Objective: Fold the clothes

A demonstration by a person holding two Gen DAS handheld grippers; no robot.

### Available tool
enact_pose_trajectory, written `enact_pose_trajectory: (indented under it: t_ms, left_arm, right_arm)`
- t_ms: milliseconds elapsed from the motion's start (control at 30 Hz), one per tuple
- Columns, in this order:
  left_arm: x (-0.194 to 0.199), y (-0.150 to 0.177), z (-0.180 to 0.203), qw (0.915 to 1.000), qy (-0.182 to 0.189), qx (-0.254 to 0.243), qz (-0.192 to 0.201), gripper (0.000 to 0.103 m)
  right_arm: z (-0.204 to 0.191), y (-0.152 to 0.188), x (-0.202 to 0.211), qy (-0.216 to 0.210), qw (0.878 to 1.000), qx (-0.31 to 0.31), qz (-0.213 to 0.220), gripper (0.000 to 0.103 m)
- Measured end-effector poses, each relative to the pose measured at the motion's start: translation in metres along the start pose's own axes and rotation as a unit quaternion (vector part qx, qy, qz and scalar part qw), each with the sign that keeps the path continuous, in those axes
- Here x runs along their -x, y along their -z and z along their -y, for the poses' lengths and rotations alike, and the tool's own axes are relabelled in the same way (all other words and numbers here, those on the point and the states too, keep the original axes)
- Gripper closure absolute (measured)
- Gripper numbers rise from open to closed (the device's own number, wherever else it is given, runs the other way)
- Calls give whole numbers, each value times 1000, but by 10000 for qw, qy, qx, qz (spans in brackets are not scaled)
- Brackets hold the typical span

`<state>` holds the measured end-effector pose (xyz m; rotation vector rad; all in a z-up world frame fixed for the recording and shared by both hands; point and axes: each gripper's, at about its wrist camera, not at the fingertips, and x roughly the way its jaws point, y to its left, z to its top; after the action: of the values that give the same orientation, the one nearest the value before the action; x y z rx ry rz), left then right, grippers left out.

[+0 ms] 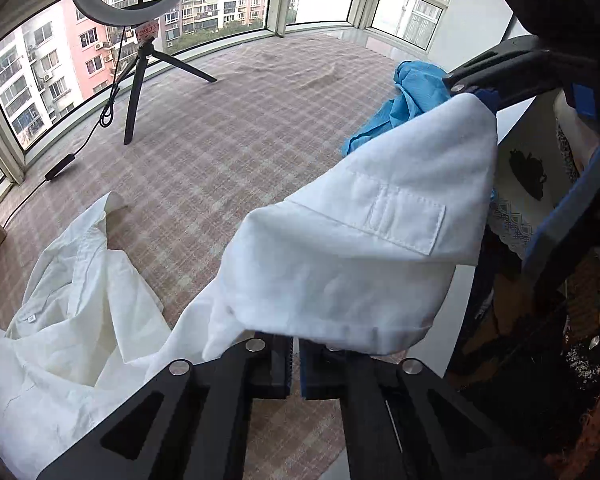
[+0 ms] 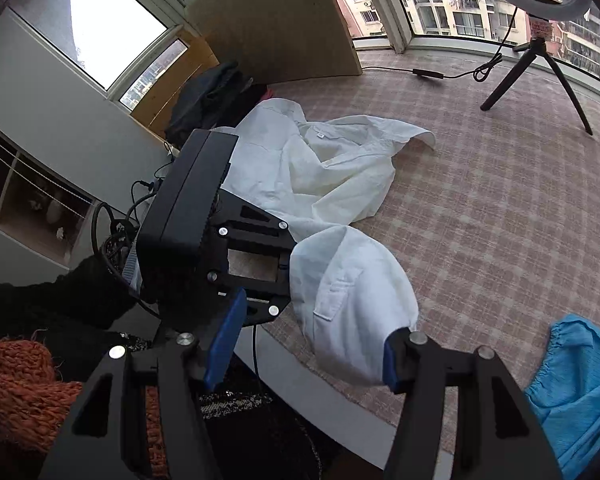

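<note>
A white shirt (image 1: 80, 320) lies crumpled on the checked tablecloth (image 1: 240, 140), collar up. One sleeve (image 1: 360, 232) is lifted off the cloth, its buttoned cuff facing the left wrist view. My left gripper (image 1: 296, 364) is shut on the sleeve's lower part. In the right wrist view the left gripper (image 2: 288, 266) shows side-on, pinching the sleeve (image 2: 352, 300). My right gripper (image 2: 306, 352) stands open, its jaws wide apart. The cuff's end rests against one of its fingers (image 2: 394, 364), with nothing between them. That same finger (image 1: 480, 80) touches the cuff corner in the left wrist view.
A blue garment (image 1: 400, 108) (image 2: 572, 380) lies bunched on the right. A ring light on a tripod (image 1: 140, 76) (image 2: 536, 72) stands by the windows, cable trailing. A wooden board (image 2: 276, 20) and dark clothes (image 2: 212, 96) sit at the left. An orange knit (image 2: 16, 392) lies near the table edge.
</note>
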<state>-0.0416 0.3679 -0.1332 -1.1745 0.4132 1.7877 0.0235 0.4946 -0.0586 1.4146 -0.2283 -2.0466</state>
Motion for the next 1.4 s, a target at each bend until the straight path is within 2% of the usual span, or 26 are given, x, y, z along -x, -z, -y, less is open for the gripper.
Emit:
enact_pose_trajectory:
  t_ms: [33,133,233,300,333,367,467,500,533,567,600,633,733,833,933,1000,1033,1067,1100,1133,1167,1267,1333,1367,1400]
  left_arm:
    - [5,0,-3,9999,36,45,100,103]
    - [31,7,-17,9989,-211,215,350,103]
    - [72,26,-52,9926,-860,650,562,103]
    - [99,45,-79,9839,-1371,964,621,103]
    - [109,54,-92,9776,-1709,1103,550,103]
    - [112,61,-97,9740,-1886,1166,471,103]
    - [90,61,-77,9832,-1551,942,190,103]
    - [82,61,-70,9858,-1438,867,96,94]
    - [74,61,-63,9880,-1325,792,3,76]
    - [67,61,-56,9900,-1211,717,-91,66]
    - [59,61,-49,9917,-1097,641,-185,48]
    - [51,61,-42,9932,-983,565,-279,44]
    - [3,36,-3,9954,-798,-62,-529,44]
    - [-45,4,27,9898,-1029,-670,-727,44]
    - [-72,-20,41,9916,-521,-723,-937,44]
    - [-87,-27,44,9922,-203,-436,-1148,43]
    - [-94,-26,47,9916,-165,-436,-1206,43]
    - [-103,-25,50,9900,-316,-532,-1266,47]
    - [-112,-22,53,9877,-464,-612,-1362,79]
    - [-121,-18,51,9855,-524,-587,-1504,97]
    - [-124,-16,46,9862,-411,-428,-1548,98]
    - [-90,-13,28,9927,-206,-22,-1191,99]
    - [-34,-6,2,9957,-440,420,-701,99]
    - [-1,2,-16,9944,-645,702,-446,99]
    - [36,16,-39,9895,-963,1055,-204,98]
  right_arm:
    - [3,4,3,14,10000,-46,7,46]
    - [14,12,10,134,9998,-175,15,46]
    - [26,15,15,357,9989,-289,68,45]
    - [36,11,13,433,9985,-304,101,45]
    - [40,8,13,471,9983,-311,118,44]
    - [45,6,10,561,9979,-305,108,42]
    - [63,-2,-13,1071,9939,-232,-104,38]
    - [72,-3,-23,1032,9939,-313,-209,38]
    - [79,-1,-30,1041,9934,-405,-249,38]
    - [85,0,-36,1049,9928,-497,-289,38]
    - [92,2,-43,1057,9921,-589,-328,38]
    - [98,4,-48,1047,9916,-678,-352,38]
    - [103,14,-45,956,9910,-851,-390,38]
    - [105,31,-28,1031,9893,-986,-318,38]
    - [108,49,-10,1136,9868,-1136,-191,38]
    - [110,62,2,1205,9849,-1236,-106,38]
    - [111,68,8,1240,9839,-1286,-63,38]
    - [112,73,14,1271,9829,-1335,-17,38]
    - [114,77,17,1294,9819,-1384,36,38]
    - [117,81,21,1317,9808,-1433,89,38]
    - [119,84,24,1340,9797,-1482,143,38]
    - [125,84,31,1402,9784,-1485,321,38]
    - [131,74,28,1378,9787,-1468,391,38]
    - [133,67,26,1355,9791,-1454,422,38]
    - [136,59,21,1304,9803,-1418,441,38]
